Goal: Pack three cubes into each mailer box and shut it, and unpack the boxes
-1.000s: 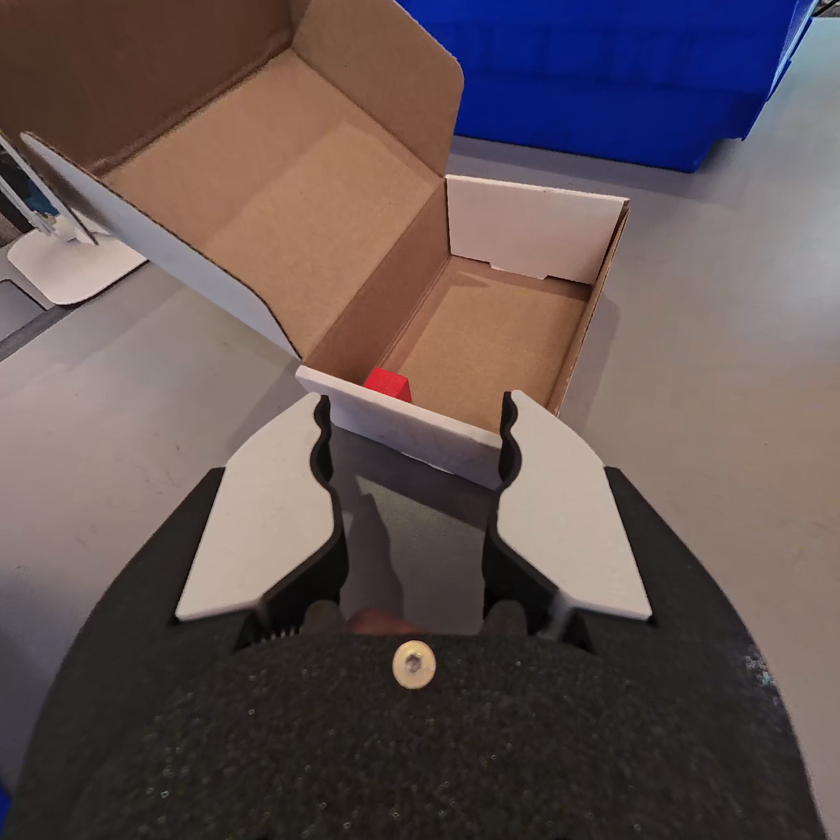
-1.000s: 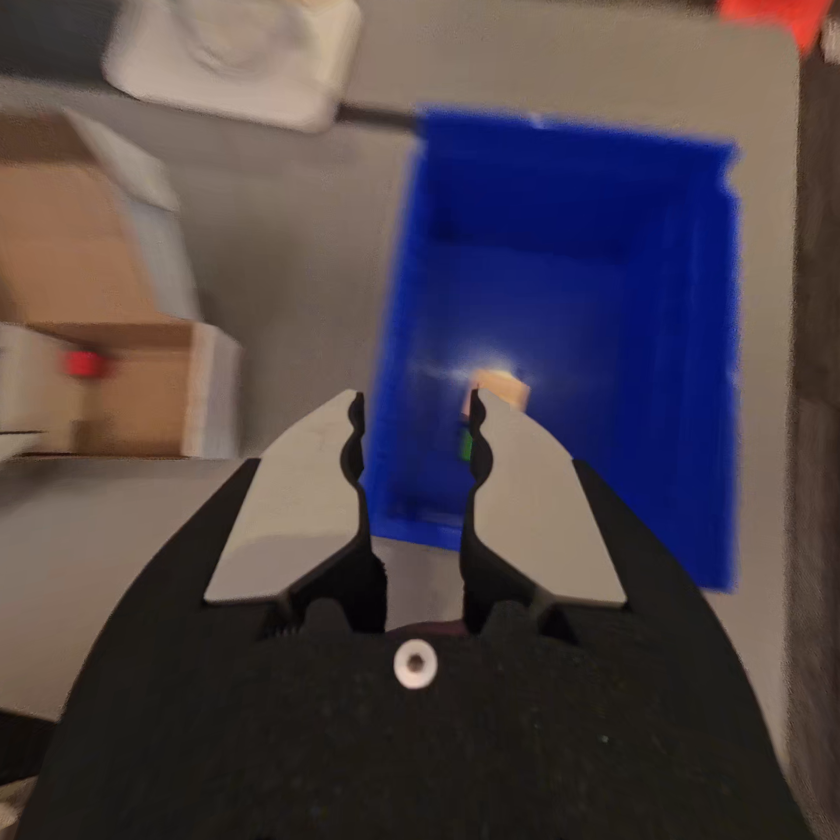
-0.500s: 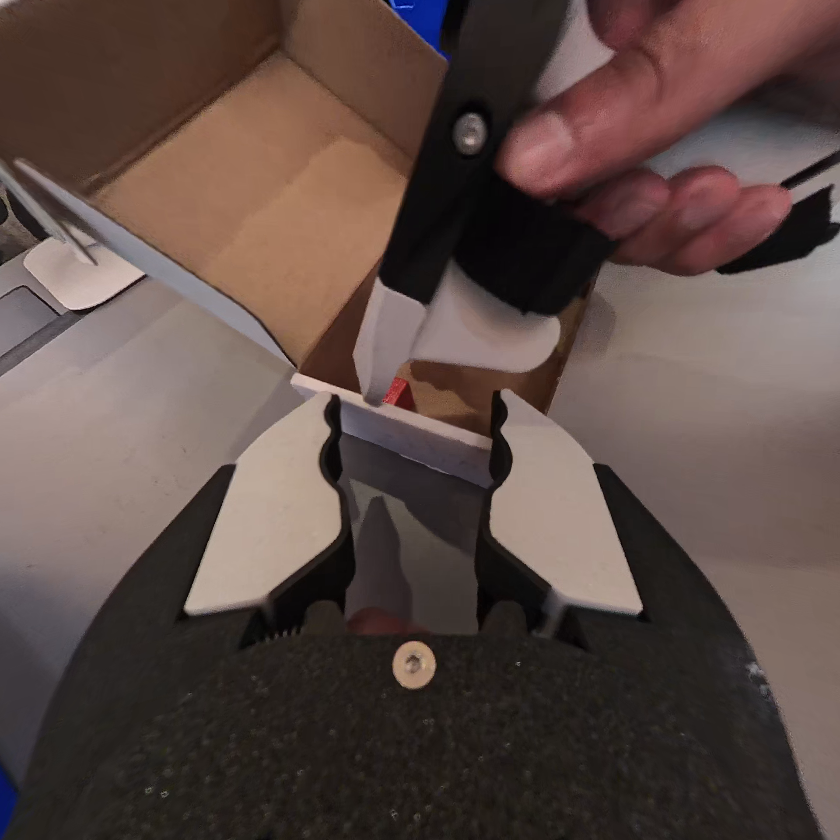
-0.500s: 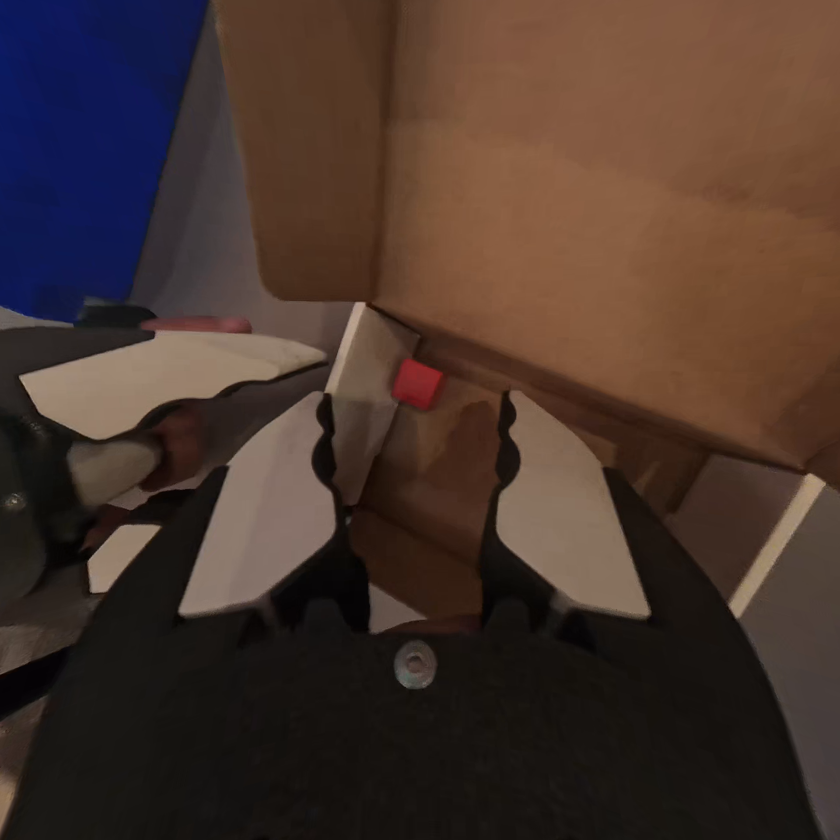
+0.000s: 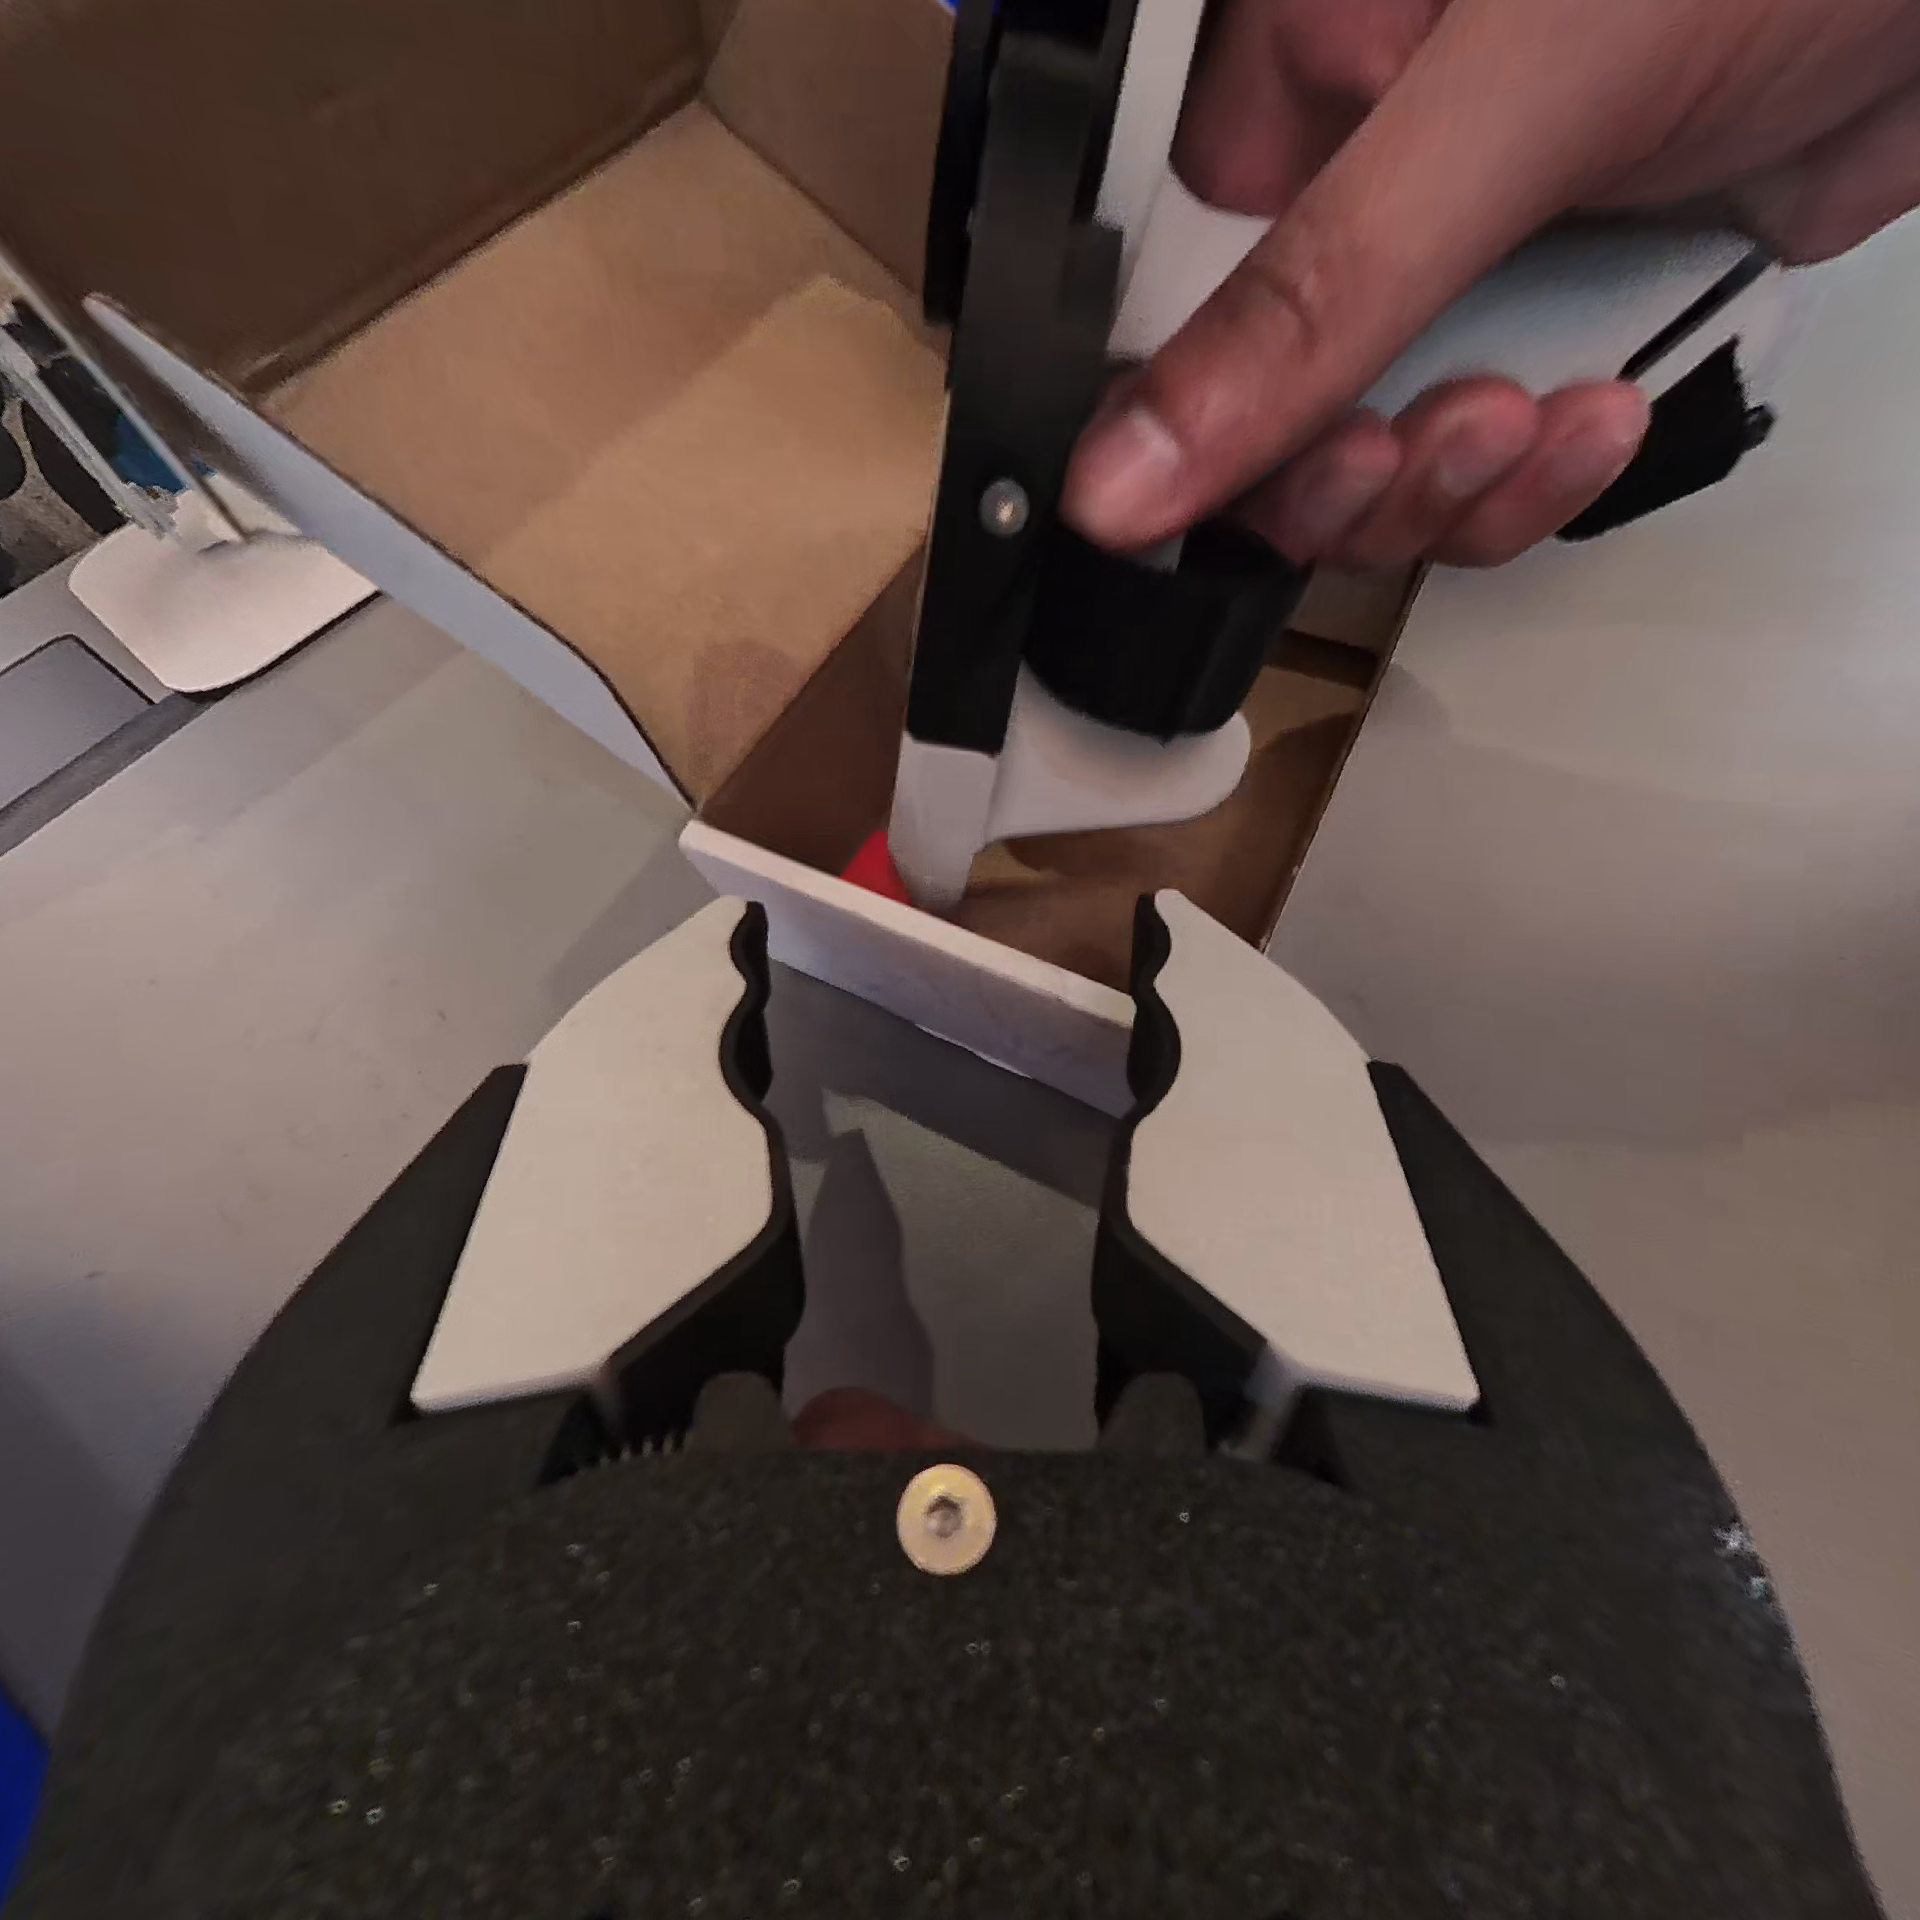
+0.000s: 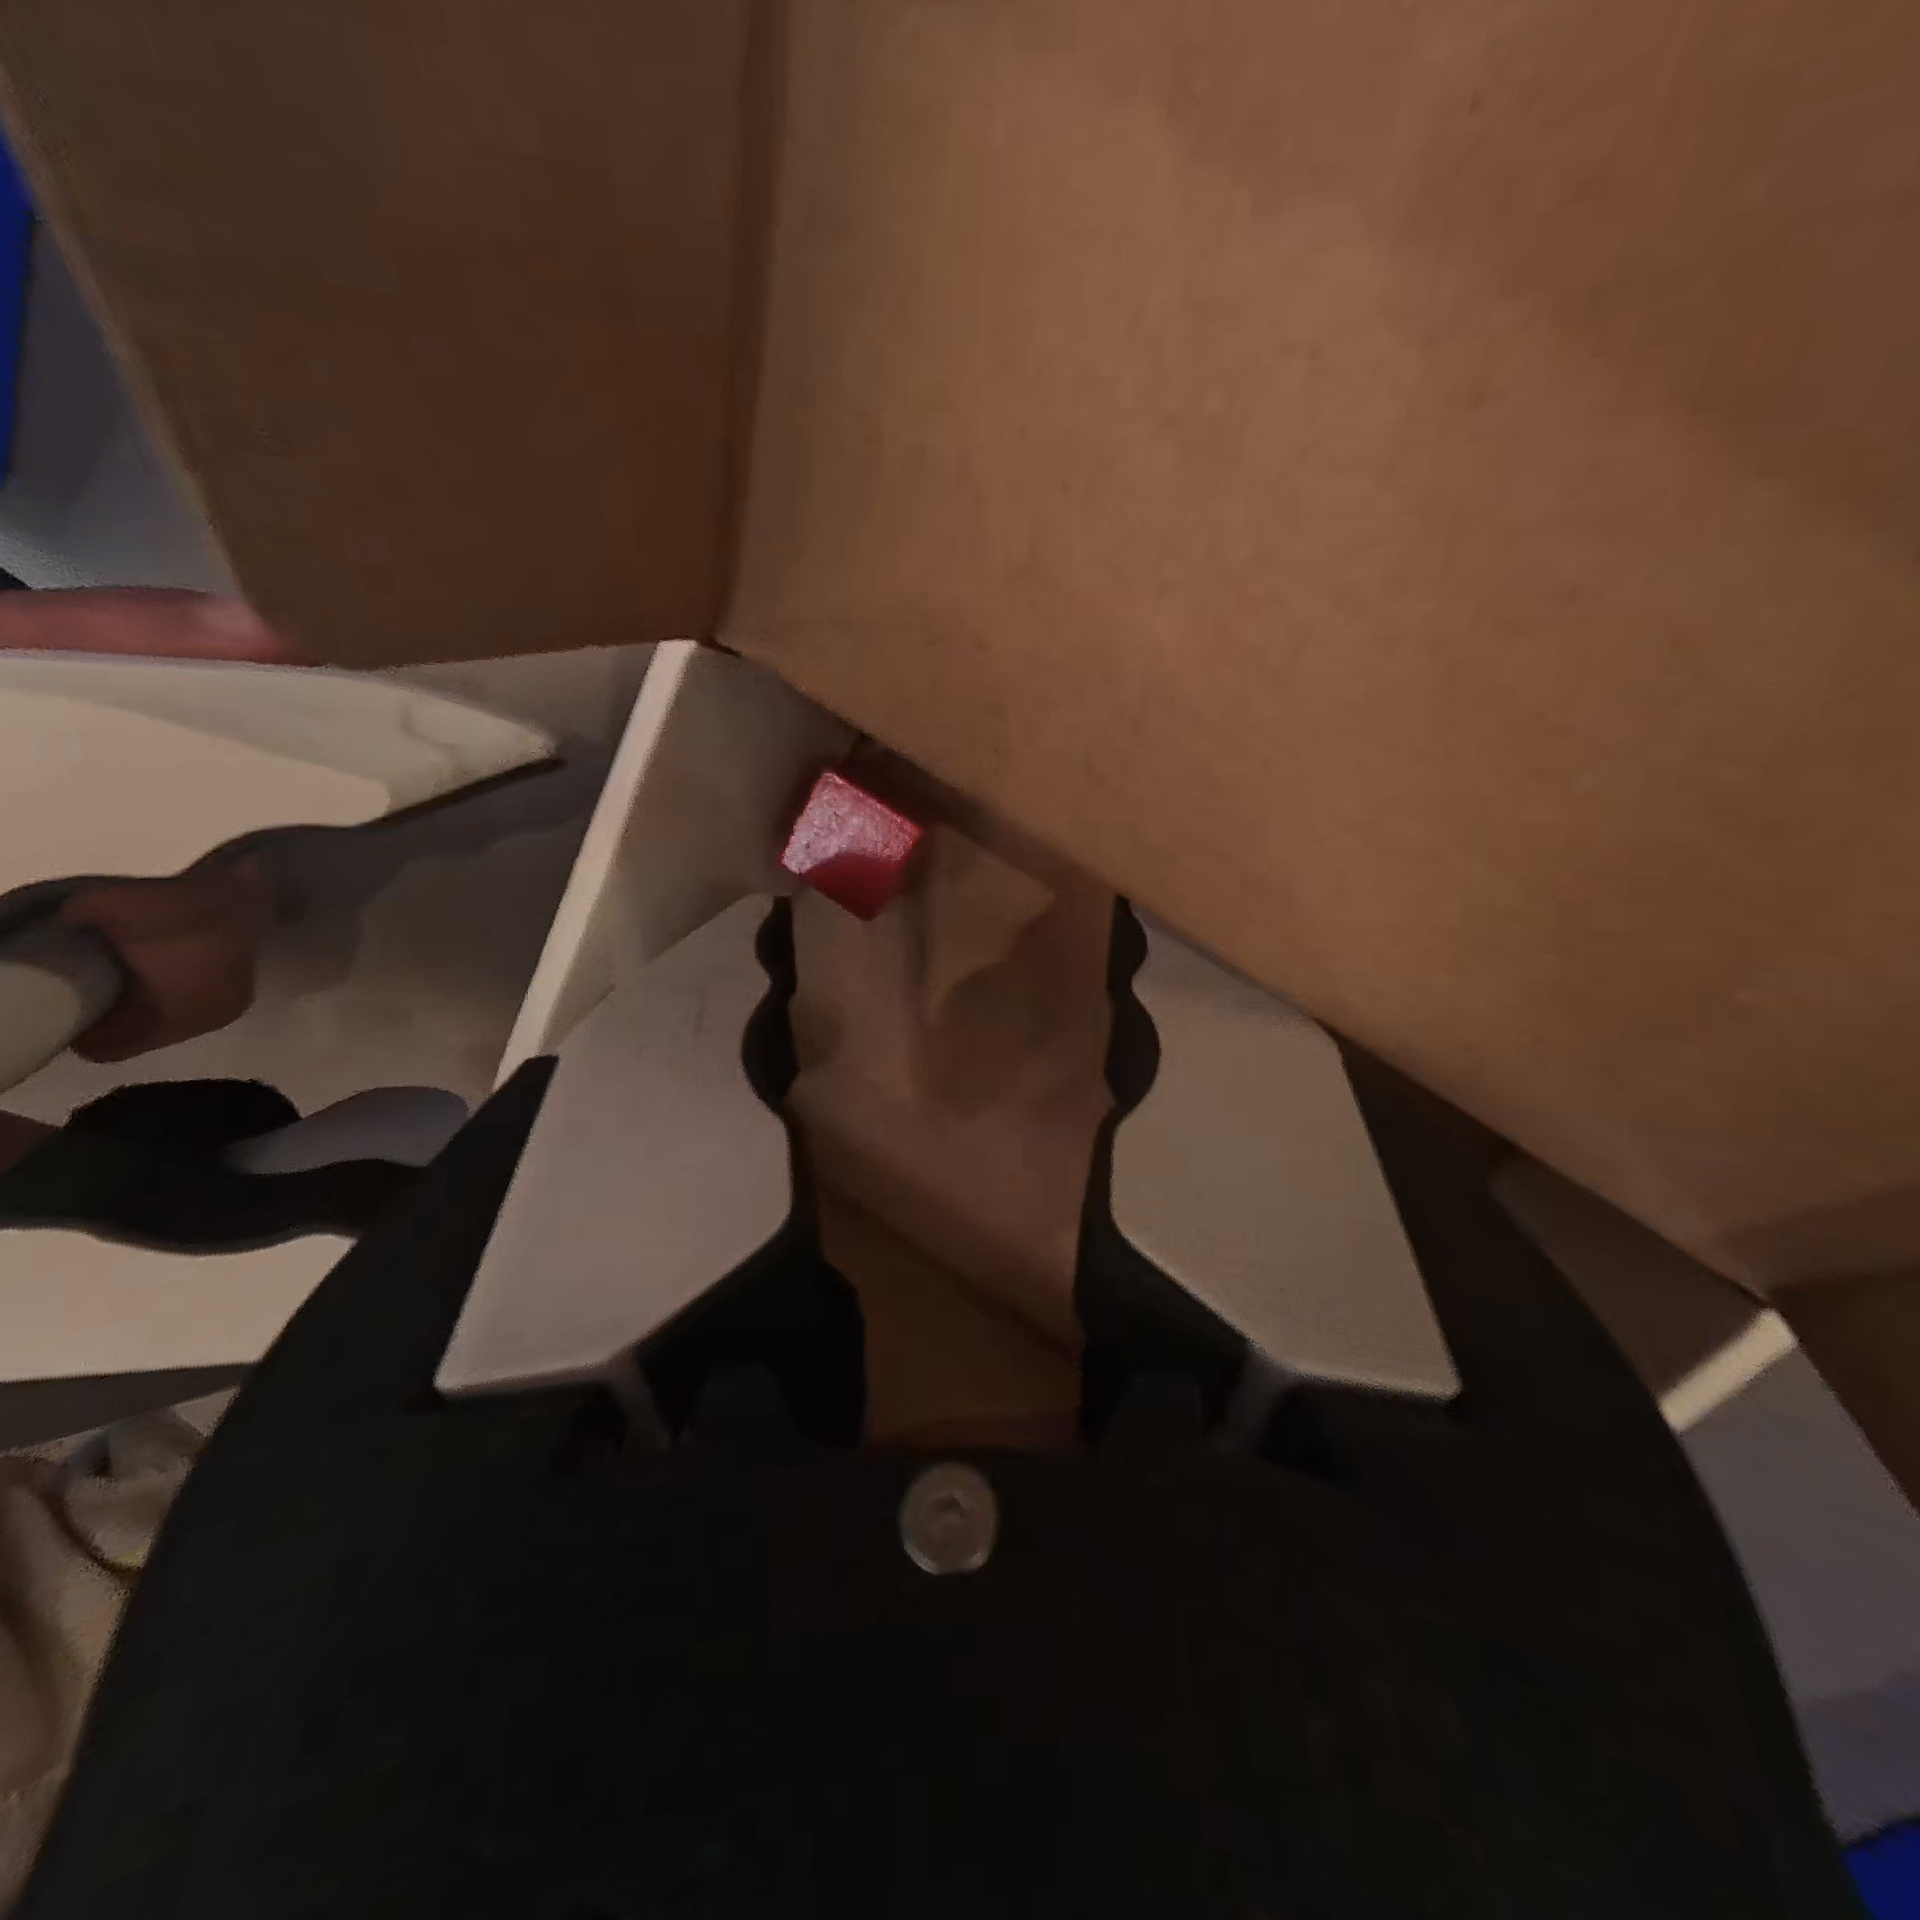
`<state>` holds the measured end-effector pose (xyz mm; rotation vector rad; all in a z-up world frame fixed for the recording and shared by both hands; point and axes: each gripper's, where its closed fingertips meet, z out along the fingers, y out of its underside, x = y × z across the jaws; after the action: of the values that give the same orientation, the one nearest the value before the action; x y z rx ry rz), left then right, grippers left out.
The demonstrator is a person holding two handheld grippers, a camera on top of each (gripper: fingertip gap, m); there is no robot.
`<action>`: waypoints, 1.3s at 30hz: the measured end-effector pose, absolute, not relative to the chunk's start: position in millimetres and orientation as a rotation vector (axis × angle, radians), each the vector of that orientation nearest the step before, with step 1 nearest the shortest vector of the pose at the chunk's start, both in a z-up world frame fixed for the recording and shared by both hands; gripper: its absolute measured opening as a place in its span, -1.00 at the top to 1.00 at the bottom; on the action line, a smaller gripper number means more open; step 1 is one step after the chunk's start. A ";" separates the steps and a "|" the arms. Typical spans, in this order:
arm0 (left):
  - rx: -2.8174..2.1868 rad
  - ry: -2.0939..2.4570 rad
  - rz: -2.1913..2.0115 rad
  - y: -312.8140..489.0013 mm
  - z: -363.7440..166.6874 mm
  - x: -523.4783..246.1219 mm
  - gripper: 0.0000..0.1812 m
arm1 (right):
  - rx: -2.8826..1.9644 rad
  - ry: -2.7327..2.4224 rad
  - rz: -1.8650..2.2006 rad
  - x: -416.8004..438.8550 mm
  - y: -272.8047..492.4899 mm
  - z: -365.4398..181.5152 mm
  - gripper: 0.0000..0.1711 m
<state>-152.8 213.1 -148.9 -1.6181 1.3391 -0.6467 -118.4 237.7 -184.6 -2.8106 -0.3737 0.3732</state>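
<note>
Red cube; mailer box white outside, brown inside; tongs white w/ black.

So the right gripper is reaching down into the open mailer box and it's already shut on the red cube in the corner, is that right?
Not quite. The right gripper is inside the open mailer box, but its jaws are open and the red cube sits just beyond its fingertips in the corner, ungrasped. The right wrist view shows it.

a pale grey table is carrying an open mailer box, which is sitting directly on it with its lid standing up. a flat white stand base is resting on the table's far left side.
</note>
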 end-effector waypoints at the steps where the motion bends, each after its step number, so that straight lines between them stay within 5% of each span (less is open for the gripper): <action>1: -1.618 1.338 -0.648 213.2 -148.9 -152.7 0.27 | -2.817 -0.400 0.383 -120.7 237.8 -188.2 0.32; 5: -1.615 1.335 -0.656 213.5 -147.8 -152.9 0.27 | -2.784 -0.539 0.341 -126.0 241.2 -191.9 0.35; 7: -1.617 1.340 -0.653 214.0 -148.6 -153.5 0.26 | -2.790 -0.587 0.347 -129.0 237.8 -193.8 0.89; 9: -1.620 1.333 -0.650 215.9 -148.3 -154.4 0.26 | -2.802 -0.560 0.392 -133.0 235.2 -196.1 1.00; 15: -1.625 1.327 -0.637 220.0 -148.8 -157.3 0.25 | -2.700 -0.647 0.322 -121.7 234.5 -173.2 0.98; 23: -1.621 1.328 -0.635 220.6 -148.6 -157.2 0.25 | -2.534 -1.005 0.123 -127.9 239.9 -171.7 0.47; 29: -1.629 1.318 -0.630 222.8 -148.9 -157.5 0.28 | -2.579 -0.887 0.032 -128.0 250.7 -190.9 0.52; 34: -1.630 1.317 -0.632 223.2 -148.6 -158.0 0.27 | -2.568 -0.911 0.044 -131.7 252.8 -190.8 0.74; 39: -1.633 1.312 -0.617 226.7 -148.6 -160.7 0.26 | -2.477 -0.900 -0.033 -118.9 243.4 -150.8 0.75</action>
<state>-160.7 226.7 -148.6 -1.6326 1.3119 -0.6171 -118.9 243.4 -150.8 -2.4774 -0.9001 -0.0331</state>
